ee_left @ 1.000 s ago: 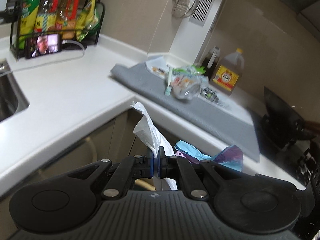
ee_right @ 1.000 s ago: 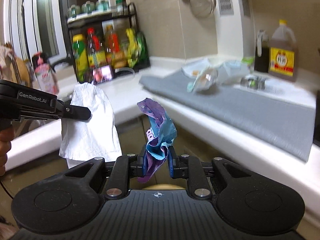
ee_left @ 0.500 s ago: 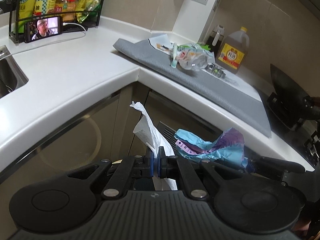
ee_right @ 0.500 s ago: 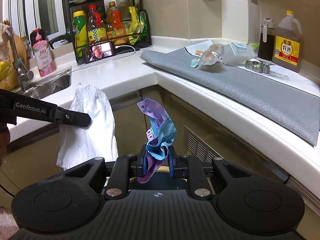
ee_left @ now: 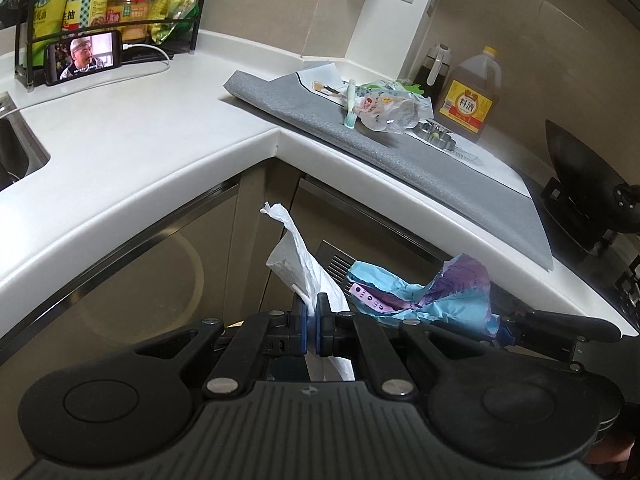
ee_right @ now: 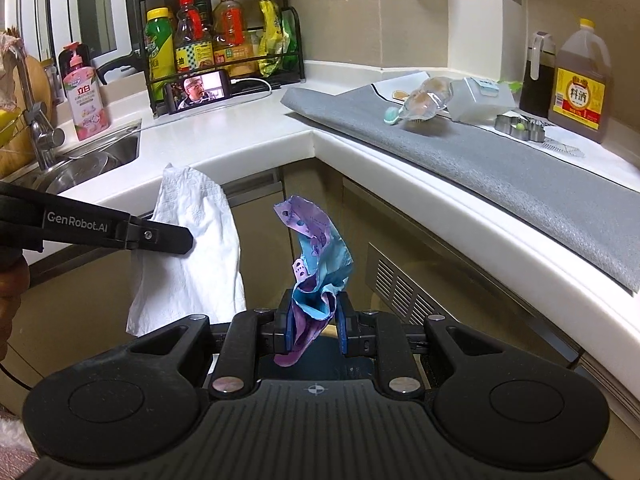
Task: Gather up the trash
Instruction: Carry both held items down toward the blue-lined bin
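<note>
"GenRobot.AI" on left gripper (ee_right: 182, 236); "立白" on pink bottle (ee_right: 84, 92).

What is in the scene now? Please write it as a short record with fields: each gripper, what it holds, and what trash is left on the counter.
left gripper: shut on tissue, below the counter edge
right gripper: shut on wrapper, crumpled, blue and purple
left on mat: clear bag, toothbrush
counter: white, L-shaped
bin: cannot tell
</note>
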A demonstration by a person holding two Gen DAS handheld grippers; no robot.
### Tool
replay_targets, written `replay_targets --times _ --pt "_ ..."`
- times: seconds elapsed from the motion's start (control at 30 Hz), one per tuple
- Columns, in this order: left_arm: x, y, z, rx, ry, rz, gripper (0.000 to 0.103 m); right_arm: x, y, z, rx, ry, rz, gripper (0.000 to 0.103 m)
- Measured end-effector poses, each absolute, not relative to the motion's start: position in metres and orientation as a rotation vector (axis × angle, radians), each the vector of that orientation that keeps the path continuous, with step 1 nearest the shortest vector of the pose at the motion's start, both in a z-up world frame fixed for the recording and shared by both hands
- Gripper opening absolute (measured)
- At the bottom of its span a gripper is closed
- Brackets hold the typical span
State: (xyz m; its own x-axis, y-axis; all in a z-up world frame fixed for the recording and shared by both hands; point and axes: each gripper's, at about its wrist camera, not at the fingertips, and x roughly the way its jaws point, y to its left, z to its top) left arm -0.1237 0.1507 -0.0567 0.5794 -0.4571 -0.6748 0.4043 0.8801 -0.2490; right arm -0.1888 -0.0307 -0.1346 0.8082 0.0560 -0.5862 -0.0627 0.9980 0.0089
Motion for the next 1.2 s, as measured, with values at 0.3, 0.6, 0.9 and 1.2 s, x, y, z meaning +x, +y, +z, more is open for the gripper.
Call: replay_targets --times 0.3,0.6,0.9,1.2 --pt "-0.121 0.156 -0.062 -0.08 0.821 -0.496 0.004 -0.182 -0.028 -0.135 -0.026 0.643 0.063 0.021" --pt "-0.115 0.155 -0.069 -0.066 0.821 -0.484 0.004 -0.174 -0.028 -0.138 -0.041 0.655 0.047 0.021" --pt "-0.105 0.153 -0.084 -0.066 0.862 -0.481 0.004 -0.16 -0.027 -0.151 -0.05 0.701 0.038 0.021" --pt "-0.091 0.146 -0.108 -0.039 0.921 -0.467 0.004 -0.146 -0.032 -0.171 -0.042 0.748 0.036 0.021"
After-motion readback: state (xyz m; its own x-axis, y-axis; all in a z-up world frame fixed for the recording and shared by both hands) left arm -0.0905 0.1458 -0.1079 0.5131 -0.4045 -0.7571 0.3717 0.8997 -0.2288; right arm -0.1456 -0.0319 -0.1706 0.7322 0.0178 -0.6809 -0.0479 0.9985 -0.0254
